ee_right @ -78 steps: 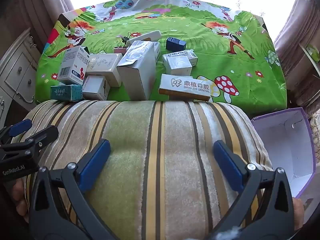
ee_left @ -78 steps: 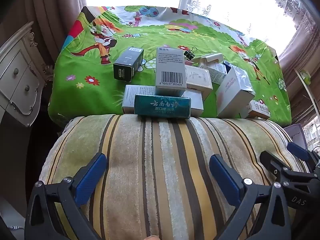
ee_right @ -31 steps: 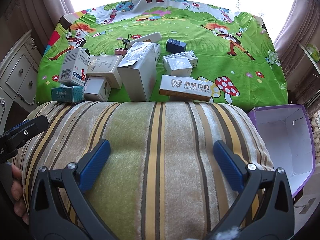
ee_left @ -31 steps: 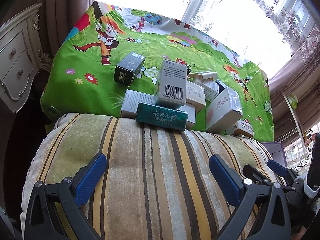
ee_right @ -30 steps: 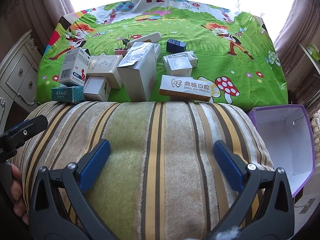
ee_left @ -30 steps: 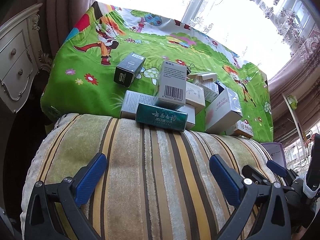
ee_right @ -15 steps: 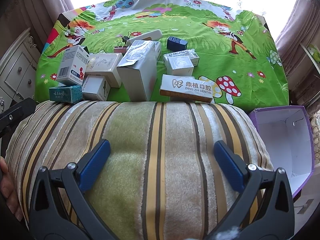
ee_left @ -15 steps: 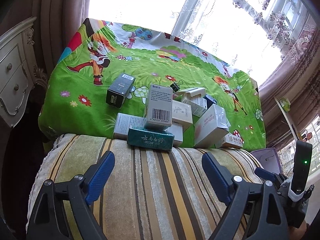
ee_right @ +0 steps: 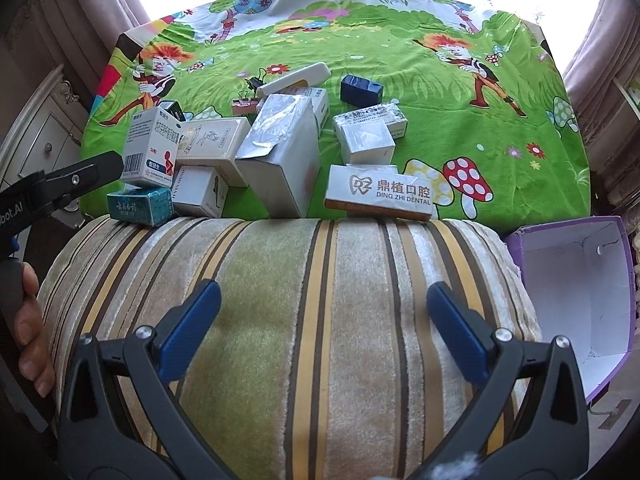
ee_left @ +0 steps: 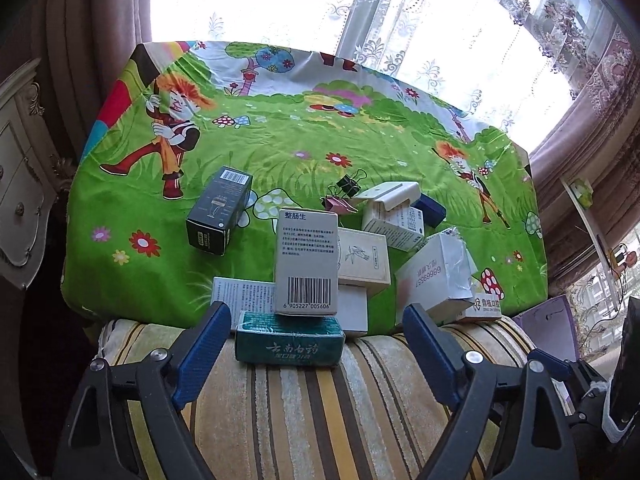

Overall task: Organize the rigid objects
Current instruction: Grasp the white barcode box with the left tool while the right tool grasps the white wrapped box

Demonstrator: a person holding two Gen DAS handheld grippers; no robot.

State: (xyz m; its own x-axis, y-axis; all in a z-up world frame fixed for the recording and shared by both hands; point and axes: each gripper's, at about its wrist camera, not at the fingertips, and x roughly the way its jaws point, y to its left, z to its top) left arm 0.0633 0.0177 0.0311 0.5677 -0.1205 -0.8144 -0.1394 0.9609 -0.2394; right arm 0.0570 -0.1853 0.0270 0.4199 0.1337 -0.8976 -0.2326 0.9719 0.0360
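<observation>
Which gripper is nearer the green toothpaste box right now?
Left. The left gripper frames the green toothpaste box, open and not touching it. The right gripper hangs over the striped cushion, well short and to the right.

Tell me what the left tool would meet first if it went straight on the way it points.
Probably the green box at the striped cushion's far edge; it lies between the open left tool fingers' line, though depth is unclear.

domestic room, likely a bedroom or sitting room. evidence: lace curtains (ee_left: 420,40) over a bright far window, heavy drapes (ee_left: 80,40) at the left, an ornate white drawer chest (ee_left: 20,184) far left. cartoon-print green cloth (ee_left: 280,140) over the surface, striped plush cushion (ee_right: 300,320) near.
</observation>
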